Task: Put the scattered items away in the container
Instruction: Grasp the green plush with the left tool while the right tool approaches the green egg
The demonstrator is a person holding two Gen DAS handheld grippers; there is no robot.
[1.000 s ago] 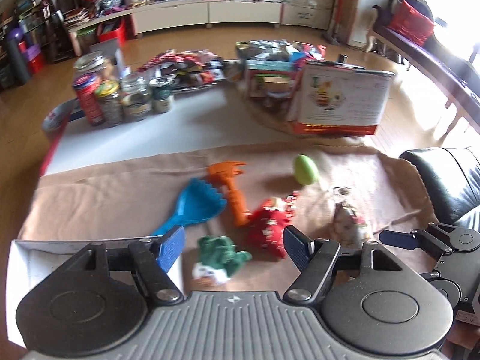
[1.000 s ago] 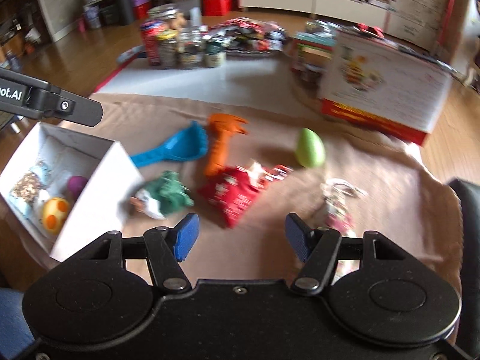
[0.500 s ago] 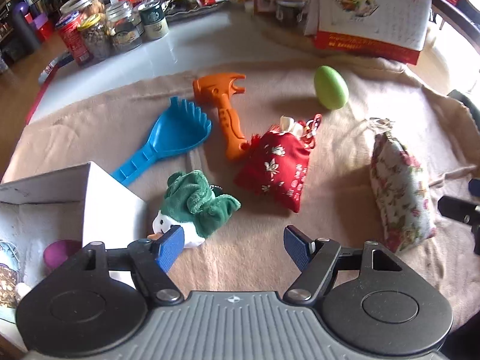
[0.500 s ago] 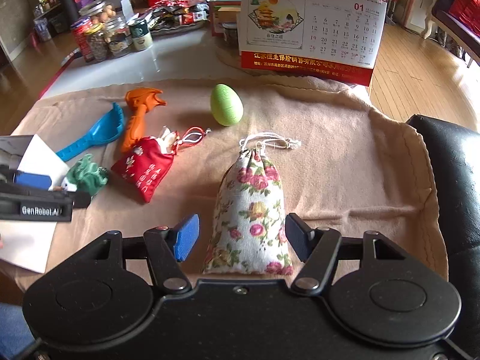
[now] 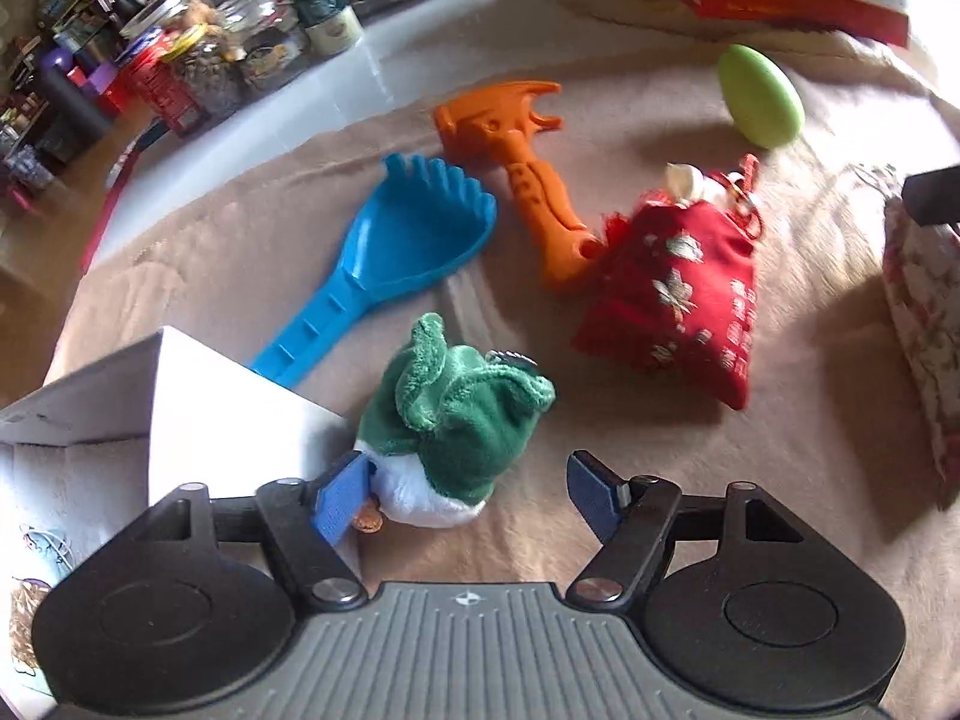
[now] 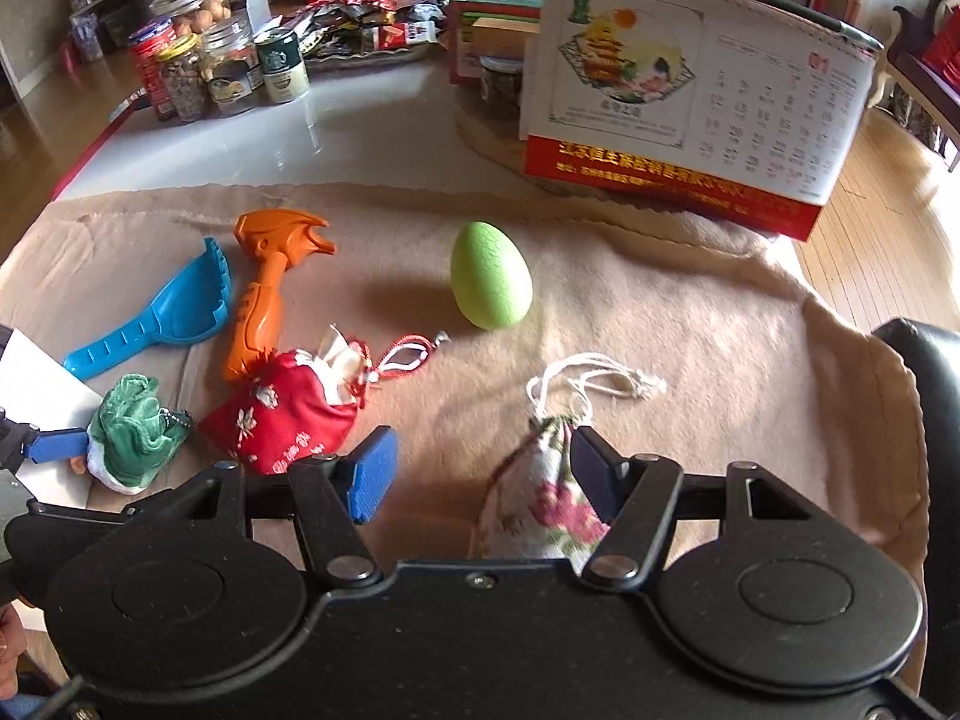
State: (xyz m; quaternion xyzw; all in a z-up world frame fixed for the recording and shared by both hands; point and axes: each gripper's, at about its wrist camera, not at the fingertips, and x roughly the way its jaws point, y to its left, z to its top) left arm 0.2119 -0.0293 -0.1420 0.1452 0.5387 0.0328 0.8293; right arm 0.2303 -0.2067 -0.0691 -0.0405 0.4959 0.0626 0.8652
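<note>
Left fingers (image 5: 468, 495): I see them spread around the green plush toy (image 5: 456, 426), just been narrowing; right pad clear of it, left pad possibly touching.
Right fingers (image 6: 480, 474): spread astride the floral pouch (image 6: 549, 510), whose lower half my gripper hides.
Pouch axis: neck and drawstring point away from me.
White box (image 5: 198, 396): cut off at left, beside the toy.

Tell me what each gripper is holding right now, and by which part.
Nothing is gripped yet. The left gripper, its jaws just closing, straddles the green plush toy at its white end. The right gripper stands open around the floral drawstring pouch, near its neck.
</note>
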